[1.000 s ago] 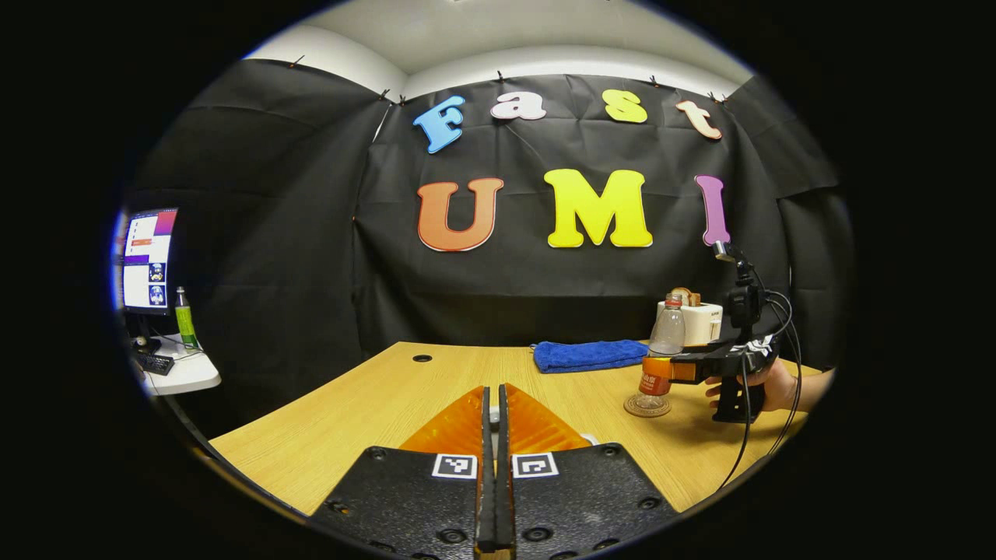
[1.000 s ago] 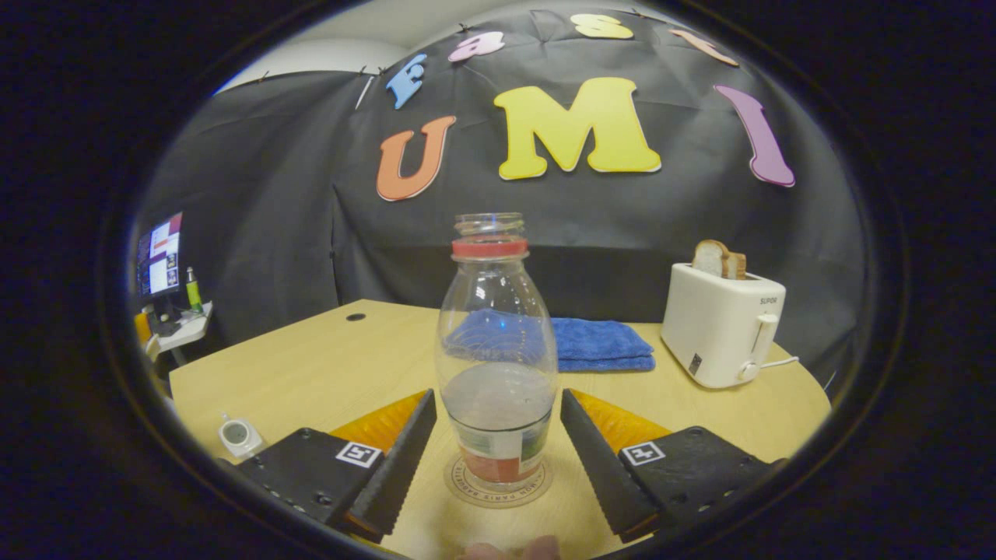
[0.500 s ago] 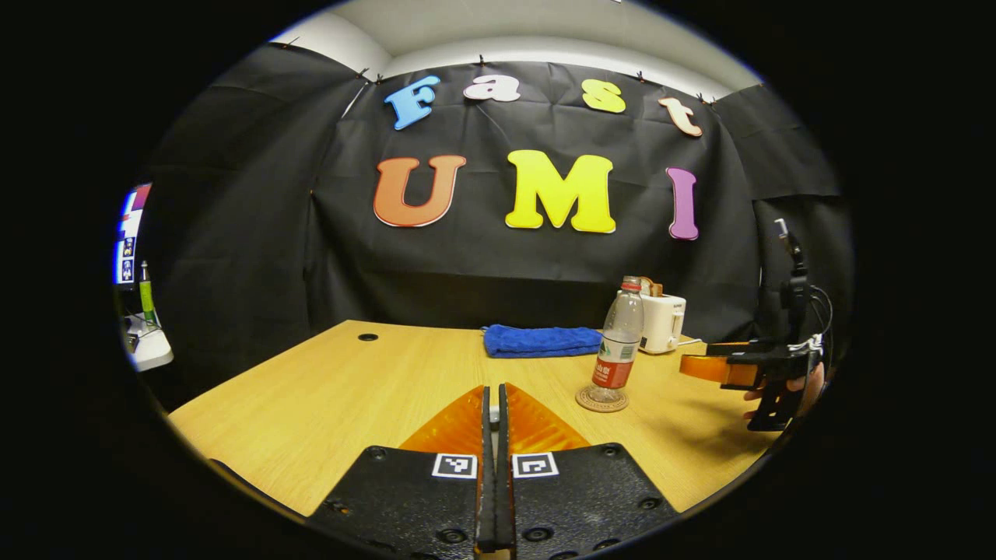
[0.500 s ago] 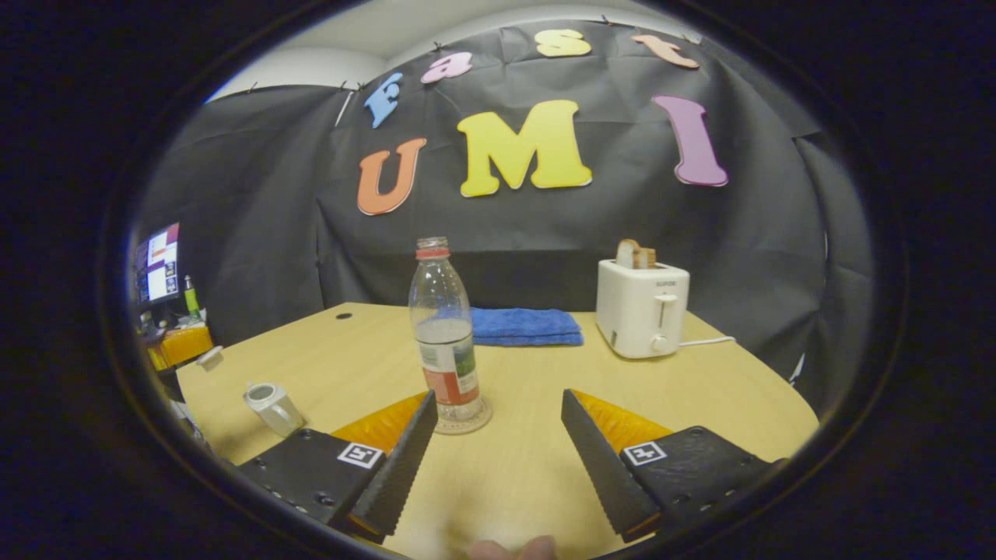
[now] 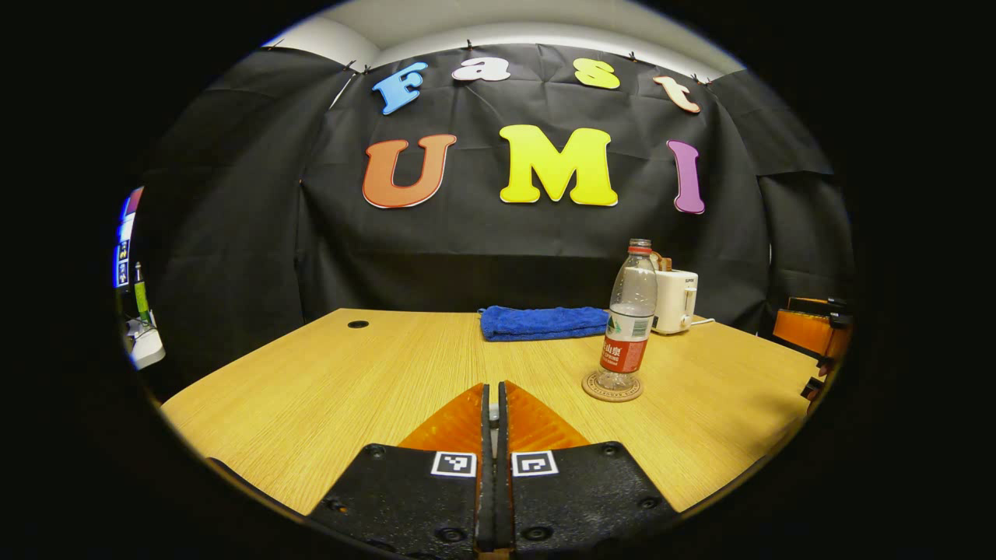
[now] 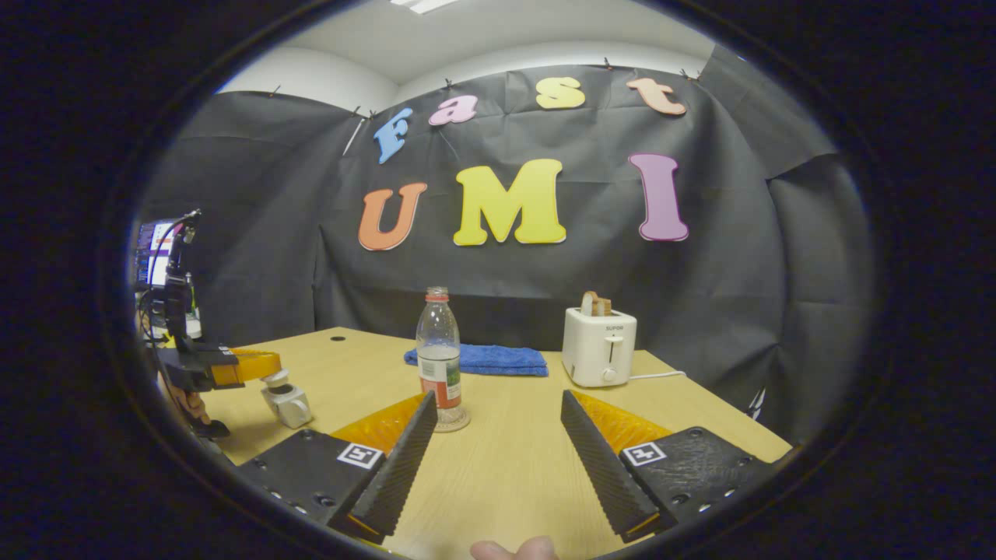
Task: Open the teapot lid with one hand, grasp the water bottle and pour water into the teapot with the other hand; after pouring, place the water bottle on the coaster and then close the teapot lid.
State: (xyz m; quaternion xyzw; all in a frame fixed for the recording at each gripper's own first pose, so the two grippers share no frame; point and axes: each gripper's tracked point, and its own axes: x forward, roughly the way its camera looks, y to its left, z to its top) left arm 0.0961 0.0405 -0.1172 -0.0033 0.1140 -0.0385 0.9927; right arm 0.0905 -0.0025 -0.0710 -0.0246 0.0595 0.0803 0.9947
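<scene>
Clear plastic water bottle [image 6: 439,354] stands upright on the coaster [image 5: 612,386], so that step looks done. Right gripper [image 6: 496,443] is spread wide and empty, near the bottle. Left gripper [image 5: 490,424] is pressed together on the lid, above the teapot [image 6: 286,402] left of the bottle; closing remains.

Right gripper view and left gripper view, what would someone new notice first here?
Probably the water bottle, standing upright on its coaster mid-table, cap off and partly filled. Behind it a blue towel lies by the booth wall, with a white toaster holding bread beside it. At the left of the right gripper view, the left gripper holds something small just above the open teapot.
</scene>
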